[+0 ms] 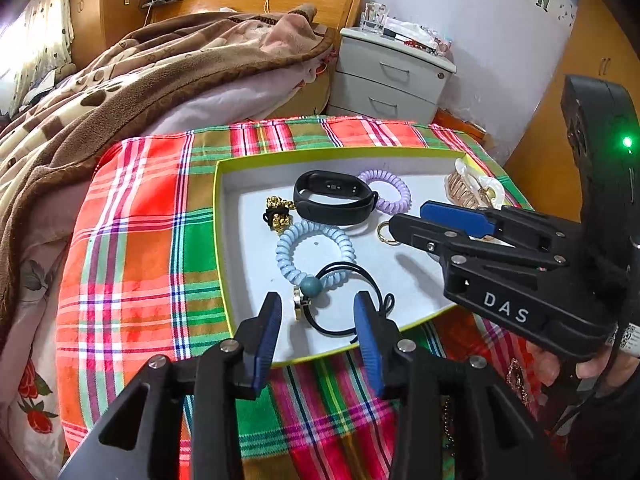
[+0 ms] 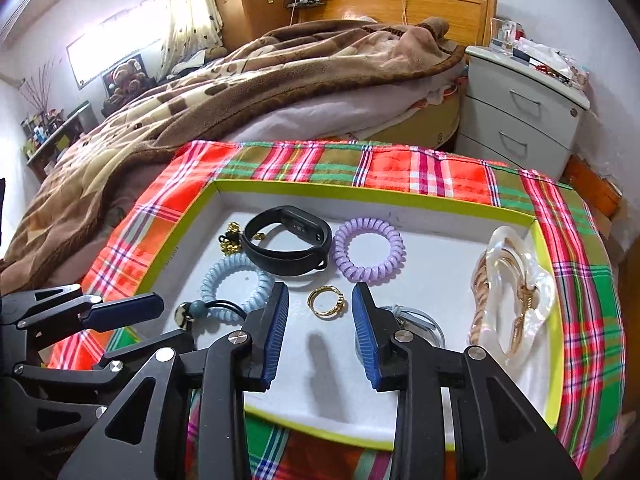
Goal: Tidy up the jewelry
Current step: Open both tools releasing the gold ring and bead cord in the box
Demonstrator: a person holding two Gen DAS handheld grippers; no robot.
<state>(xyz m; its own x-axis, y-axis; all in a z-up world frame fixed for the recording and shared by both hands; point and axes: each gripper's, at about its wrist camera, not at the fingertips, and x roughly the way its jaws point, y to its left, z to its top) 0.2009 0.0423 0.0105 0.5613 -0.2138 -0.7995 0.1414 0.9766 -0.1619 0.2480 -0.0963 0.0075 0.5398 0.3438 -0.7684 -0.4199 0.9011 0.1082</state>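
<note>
Nearest, the left gripper (image 1: 318, 320) hangs over the near edge of the shallow white tray with the lime-green rim (image 1: 218, 216), its blue-padded jaws spread wide with nothing between the pads — the black cord loop with a teal bead and a small gold disc (image 1: 340, 300) lies flat on the tray floor just beyond them, so it looks set down rather than carried. The right gripper (image 2: 320, 334) is likewise parted and empty, tilted down over a small gold ring (image 2: 326, 302) that lies flat just ahead of its tips. Beside the cord, touching it, the pale blue coiled hair tie (image 1: 314, 250) rests flat; a pearly shell-like hair claw (image 2: 516, 300) sits along the tray's right wall, its long axis running near to far. Farther in lies the black fitness band (image 1: 334, 202), long axis across the tray, screen facing up, with a gold-and-black beaded piece (image 1: 278, 214) at its left end and a lilac coiled hair tie (image 1: 386, 192) at its right. Everything seems gathered loosely in one tray — sorting is, I judge, well along.
</note>
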